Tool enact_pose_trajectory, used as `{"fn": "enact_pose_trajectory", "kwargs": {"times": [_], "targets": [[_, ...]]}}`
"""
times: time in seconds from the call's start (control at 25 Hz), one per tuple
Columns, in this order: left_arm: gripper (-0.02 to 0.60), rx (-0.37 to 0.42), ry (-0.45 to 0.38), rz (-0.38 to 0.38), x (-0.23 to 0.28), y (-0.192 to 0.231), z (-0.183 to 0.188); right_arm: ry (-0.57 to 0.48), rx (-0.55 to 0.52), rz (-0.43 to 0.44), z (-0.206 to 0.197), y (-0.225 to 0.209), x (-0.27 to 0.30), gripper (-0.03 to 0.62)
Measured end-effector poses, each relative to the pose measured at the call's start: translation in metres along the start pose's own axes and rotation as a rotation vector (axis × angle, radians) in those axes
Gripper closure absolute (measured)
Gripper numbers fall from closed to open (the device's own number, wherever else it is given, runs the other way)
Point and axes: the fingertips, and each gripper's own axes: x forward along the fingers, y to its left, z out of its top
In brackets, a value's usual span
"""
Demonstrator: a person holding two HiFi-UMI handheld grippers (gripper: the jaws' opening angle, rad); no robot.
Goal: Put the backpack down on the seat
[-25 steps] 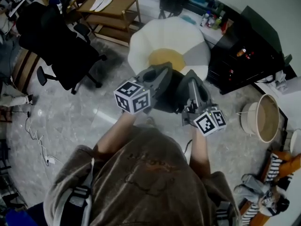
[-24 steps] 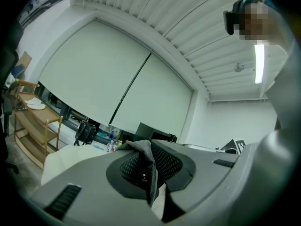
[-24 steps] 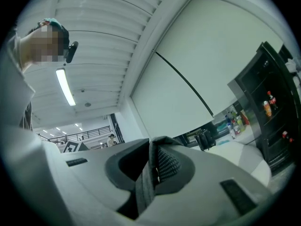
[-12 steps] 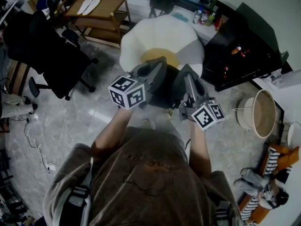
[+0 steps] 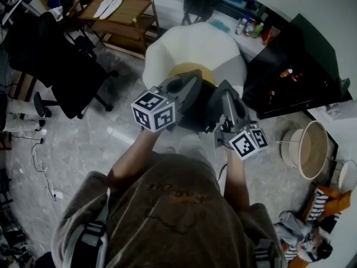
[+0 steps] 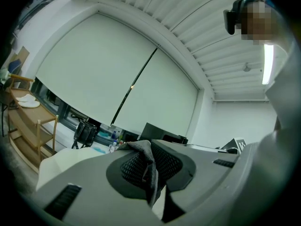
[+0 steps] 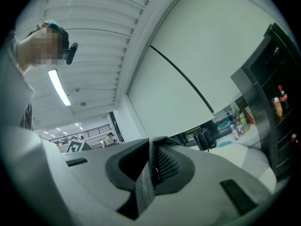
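Left gripper [image 5: 188, 87] and right gripper [image 5: 224, 94] are each clamped on a grey strap [image 6: 150, 174]. The dark backpack [image 5: 196, 113] is hung between them. The white seat [image 5: 195, 41] is brought closer than before, its yellow centre [image 5: 184, 70] now largely covered.

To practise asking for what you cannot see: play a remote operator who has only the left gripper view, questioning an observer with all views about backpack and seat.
Operator: My left hand-held gripper is shut on a grey strap. Is the right one holding too?
Observer: Yes; its own view shows the right hand-held gripper shut on a second grey strap.
Operator: Where is the seat?
Observer: In the head view it is white with a yellow cushion, just beyond the dark backpack that hangs between both grippers, not yet set down.
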Motion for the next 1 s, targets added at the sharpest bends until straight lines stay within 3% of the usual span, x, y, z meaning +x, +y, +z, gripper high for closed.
{"fn": "enact_pose_trajectory", "kwargs": {"times": [0.36, 0.76, 1.0], "targets": [[0.553, 0.024, -0.005, 0.064, 0.069, 0.036, 0.011, 0.032, -0.002, 0.036, 0.019, -0.058, 0.052, 0.562], [0.552, 0.041, -0.046, 0.121, 0.142, 0.070, 0.028, 0.067, -0.099, 0.068, 0.048, -0.116, 0.100, 0.562], [0.554, 0.012, -0.035, 0.146, 0.179, 0.095, 0.033, 0.095, -0.091, 0.080, 0.057, -0.154, 0.132, 0.562]]}}
